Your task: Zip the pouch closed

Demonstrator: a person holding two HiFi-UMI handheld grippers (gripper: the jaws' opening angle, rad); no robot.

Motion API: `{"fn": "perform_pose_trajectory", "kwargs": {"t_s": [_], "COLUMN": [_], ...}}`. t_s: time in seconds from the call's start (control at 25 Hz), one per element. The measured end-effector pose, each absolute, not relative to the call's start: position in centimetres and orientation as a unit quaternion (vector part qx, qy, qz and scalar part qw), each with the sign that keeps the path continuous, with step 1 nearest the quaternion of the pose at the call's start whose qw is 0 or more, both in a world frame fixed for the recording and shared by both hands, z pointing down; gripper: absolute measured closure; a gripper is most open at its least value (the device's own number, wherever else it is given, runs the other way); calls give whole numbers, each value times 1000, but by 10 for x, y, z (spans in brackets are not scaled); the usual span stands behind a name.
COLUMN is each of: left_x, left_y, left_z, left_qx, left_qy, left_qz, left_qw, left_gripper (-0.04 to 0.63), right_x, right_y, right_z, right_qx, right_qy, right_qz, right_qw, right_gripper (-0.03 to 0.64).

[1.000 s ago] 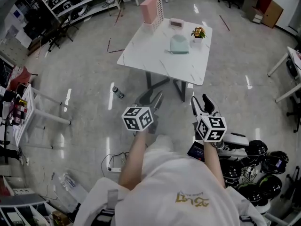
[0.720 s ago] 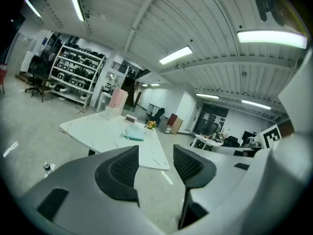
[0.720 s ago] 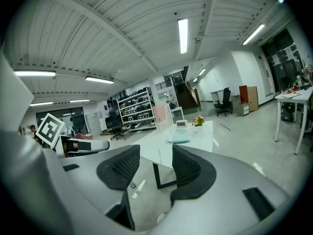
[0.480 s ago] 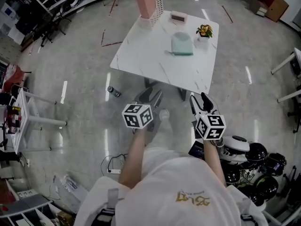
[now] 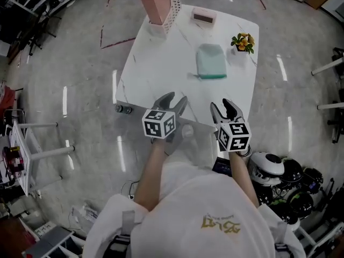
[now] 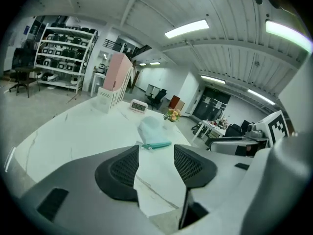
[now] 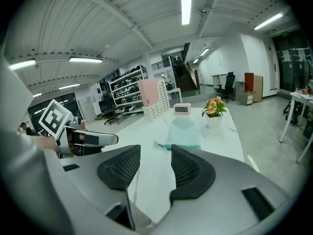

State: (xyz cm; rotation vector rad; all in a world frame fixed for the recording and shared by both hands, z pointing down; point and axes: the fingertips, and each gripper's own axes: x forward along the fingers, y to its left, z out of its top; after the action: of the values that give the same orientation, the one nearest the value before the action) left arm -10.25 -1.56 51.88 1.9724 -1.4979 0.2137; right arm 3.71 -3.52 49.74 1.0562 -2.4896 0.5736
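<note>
Table [image 5: 161, 63] carries the pouch [image 5: 210, 61] — left gripper [image 5: 175, 97], right gripper [image 5: 221, 104]: fingers apart, empty; only their views show ceiling [image 6: 205, 48].

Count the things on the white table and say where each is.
4. The pink holder at the far left corner, clock at the far edge, flowers at the right edge, pouch left of the flowers. The holder may hide more.

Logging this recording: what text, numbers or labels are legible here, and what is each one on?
Nothing can be read clearly.
Gold print on the back of the person's shirt: too blurred to read.
Display of the digital clock on the table: digits too small.
Cubes on the left gripper and right gripper: square marker patterns only, no letters.
</note>
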Motion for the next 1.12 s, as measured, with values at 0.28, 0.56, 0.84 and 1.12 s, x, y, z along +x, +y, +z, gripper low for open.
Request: {"fn": "perform_pose_trajectory", "kwargs": {"t_s": [0.28,0.56,0.84,1.12], "left_x": [-116,-119,-109,-96], "left_y": [-81,-117,-136,-143], "left_z": [556,588,614,632], "left_qx": [770,790,811,827], "left_qy": [-524,-482,-417,-348], "left_qz": [142,238,308,365], "left_qw": [336,295,271,248], "left_gripper": [356,356,351,364], "right_x": [7,-11,-26,-40], "right_y": [-94,-121,-127,-130], "right_z": [538,578,611,635], "right_qx": [377,372,354,337], "right_qy": [-869,-855,-846,-839], "right_qz": [214,226,231,234], "right_qw": [239,283,326,358], "right_gripper": [423,434,440,454]}}
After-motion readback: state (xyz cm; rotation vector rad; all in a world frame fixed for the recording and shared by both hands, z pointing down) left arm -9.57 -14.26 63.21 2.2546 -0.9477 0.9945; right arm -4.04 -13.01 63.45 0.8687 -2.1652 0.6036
